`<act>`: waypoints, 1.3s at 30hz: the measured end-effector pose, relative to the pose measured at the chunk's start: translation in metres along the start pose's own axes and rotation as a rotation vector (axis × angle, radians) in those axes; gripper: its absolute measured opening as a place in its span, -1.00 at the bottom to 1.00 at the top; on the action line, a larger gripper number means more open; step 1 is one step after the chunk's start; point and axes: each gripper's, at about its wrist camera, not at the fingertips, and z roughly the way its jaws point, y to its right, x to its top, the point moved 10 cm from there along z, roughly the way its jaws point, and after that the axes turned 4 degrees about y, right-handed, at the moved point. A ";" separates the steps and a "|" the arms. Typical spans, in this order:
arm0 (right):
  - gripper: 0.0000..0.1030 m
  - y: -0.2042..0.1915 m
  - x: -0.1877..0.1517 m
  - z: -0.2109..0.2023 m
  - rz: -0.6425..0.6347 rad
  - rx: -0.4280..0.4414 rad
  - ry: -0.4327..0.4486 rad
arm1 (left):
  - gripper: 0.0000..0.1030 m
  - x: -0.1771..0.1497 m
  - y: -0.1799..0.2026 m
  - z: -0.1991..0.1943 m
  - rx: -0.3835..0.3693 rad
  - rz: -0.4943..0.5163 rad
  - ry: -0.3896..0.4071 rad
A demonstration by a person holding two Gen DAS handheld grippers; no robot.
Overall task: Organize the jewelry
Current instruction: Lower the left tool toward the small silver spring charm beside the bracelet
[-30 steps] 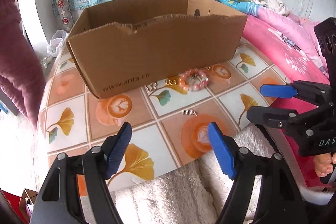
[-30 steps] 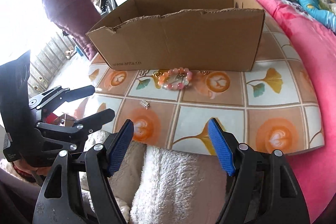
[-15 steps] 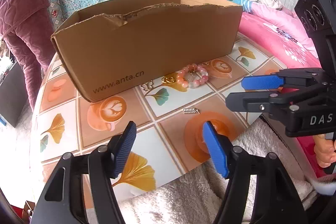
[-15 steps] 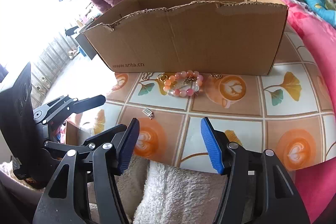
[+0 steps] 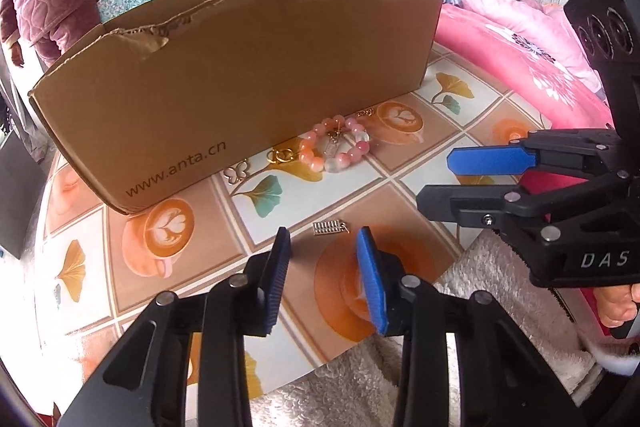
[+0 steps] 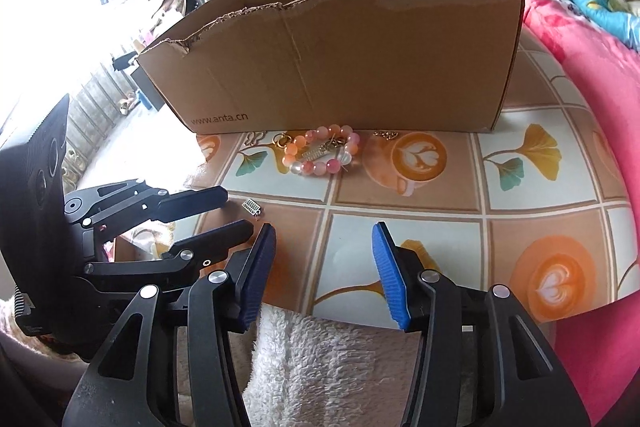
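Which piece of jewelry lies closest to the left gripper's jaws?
The small silver comb-shaped piece, alone on the tablecloth just ahead of the closing left gripper; the bead bracelet and gold rings lie by the box.

Each camera rode on its own gripper and looked forward and downward along the fingers, from just over the near edge of the table point(image 5: 472, 123). The left view sat towards the table's left corner, close above the small silver clasp point(image 5: 329, 227). Both views shared the cardboard box point(image 5: 248, 75), the bead bracelet point(image 6: 322, 155) and each other's gripper.
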 end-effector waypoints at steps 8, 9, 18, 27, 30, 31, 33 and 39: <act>-0.09 0.006 0.001 0.003 0.015 -0.009 0.004 | -0.35 0.000 0.001 0.003 0.007 0.015 -0.008; -0.09 0.006 0.001 0.003 0.016 -0.010 0.004 | -0.35 0.001 0.001 0.004 0.008 0.015 -0.009; -0.09 0.010 0.000 0.004 0.032 -0.010 0.004 | -0.35 0.002 0.002 0.006 0.018 0.022 -0.014; -0.09 0.012 0.000 0.006 0.042 -0.003 0.000 | -0.35 0.003 0.003 0.008 0.024 0.024 -0.017; -0.09 0.013 0.000 0.005 0.041 -0.003 -0.001 | -0.35 0.003 0.002 0.008 0.024 0.024 -0.017; -0.09 0.013 0.000 0.005 0.042 -0.002 -0.001 | -0.35 0.003 0.003 0.008 0.024 0.024 -0.017; -0.09 0.013 0.000 0.005 0.042 -0.001 -0.001 | -0.35 0.003 0.003 0.008 0.024 0.024 -0.016; -0.09 0.013 0.000 0.005 0.042 -0.001 -0.001 | -0.35 0.003 0.003 0.008 0.025 0.025 -0.014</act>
